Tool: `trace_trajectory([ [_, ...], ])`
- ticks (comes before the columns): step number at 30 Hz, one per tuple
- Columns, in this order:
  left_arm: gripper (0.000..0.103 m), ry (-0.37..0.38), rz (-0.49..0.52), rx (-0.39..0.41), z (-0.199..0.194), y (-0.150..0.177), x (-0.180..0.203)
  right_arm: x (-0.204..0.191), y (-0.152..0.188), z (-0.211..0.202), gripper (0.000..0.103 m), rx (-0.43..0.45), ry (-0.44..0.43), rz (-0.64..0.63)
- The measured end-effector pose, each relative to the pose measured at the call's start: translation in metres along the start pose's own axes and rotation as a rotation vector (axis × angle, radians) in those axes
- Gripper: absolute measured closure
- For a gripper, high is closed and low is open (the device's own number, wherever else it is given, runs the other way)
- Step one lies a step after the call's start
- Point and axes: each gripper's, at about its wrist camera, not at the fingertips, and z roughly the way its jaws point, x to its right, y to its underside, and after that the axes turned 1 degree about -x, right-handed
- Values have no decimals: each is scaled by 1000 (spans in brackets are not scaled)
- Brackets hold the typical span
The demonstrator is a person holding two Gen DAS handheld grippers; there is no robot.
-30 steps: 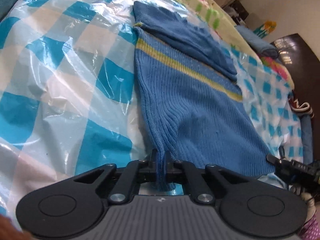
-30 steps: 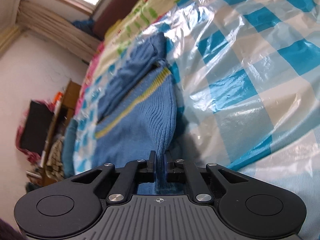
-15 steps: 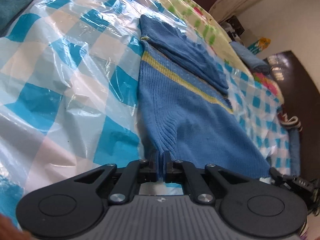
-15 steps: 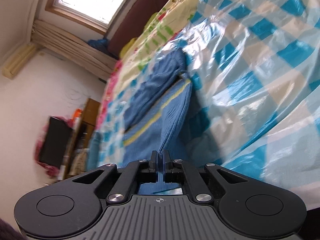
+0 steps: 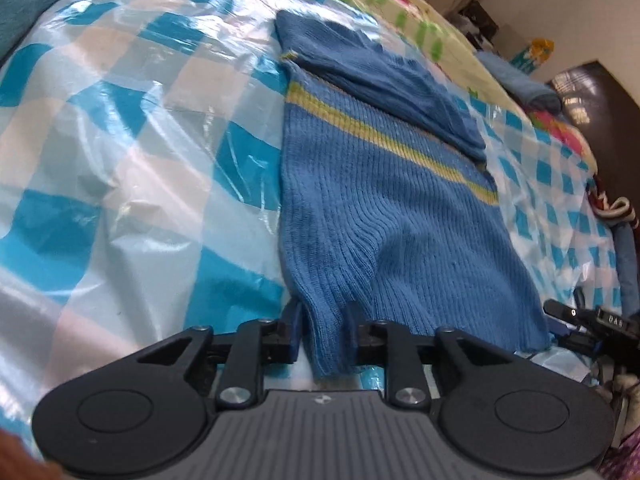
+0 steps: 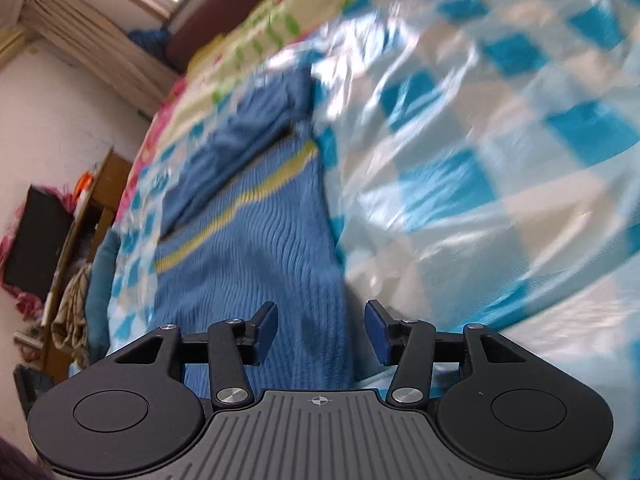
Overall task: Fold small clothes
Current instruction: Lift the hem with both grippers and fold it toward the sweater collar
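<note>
We are working on a bed covered by a blue-and-white checked plastic sheet (image 5: 132, 168), and on it lies the blue knitted sweater (image 5: 384, 208) with its yellow stripe (image 5: 384, 132) running across. As far as we can judge, the fold is partly done: a darker blue part, seemingly a sleeve or the upper portion, lies doubled over the body beyond the stripe, while the long lower body is spread flat toward us, so at least one more fold looks to be left. Our left gripper (image 5: 322, 326) sits at the near left corner of the hem; its jaws are opening, with a ridge of knit standing between them, and the pads no longer appear to press it. Our right gripper (image 6: 322, 330), shown in a blurred view, is at the near right edge; its jaws are opening too and stand wider, over the knit lying flat beneath, holding nothing.
</note>
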Motion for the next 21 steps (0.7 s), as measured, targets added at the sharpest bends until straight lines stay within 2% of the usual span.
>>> trace_trajectory([
  [1, 73, 0, -2, -3, 2, -1, 0, -2, 0, 5, 57, -26, -19, -9],
  [2, 75, 3, -8, -8, 3, -1, 0, -5, 1, 10, 65, -50, -39, -15],
  [3, 79, 13, -13, -18, 3, -2, -1, -8, 3, 13, 81, -71, -58, -17],
  [4, 91, 32, -20, -36, 2, -3, -2, -10, 6, 14, 88, -86, -77, -14],
  [5, 94, 66, -38, -57, 2, -3, -4, -9, 7, 13, 91, -90, -100, 3],
  [8, 94, 180, -84, -51, -7, -11, -7, -6, 9, 4, 92, -44, -217, 85],
  [12, 94, 359, -203, 45, -16, -43, -18, -19, -6, -7, 93, 42, -336, 134],
  [14, 94, 419, -238, 93, -17, -66, -22, -30, -24, -10, 94, 99, -377, 130],
  [17, 94, 455, -237, 155, -12, -106, -22, -50, -66, -4, 94, 172, -434, 118],
  [21, 94, 459, -226, 236, 2, -168, -25, -70, -129, 26, 94, 259, -426, 101],
])
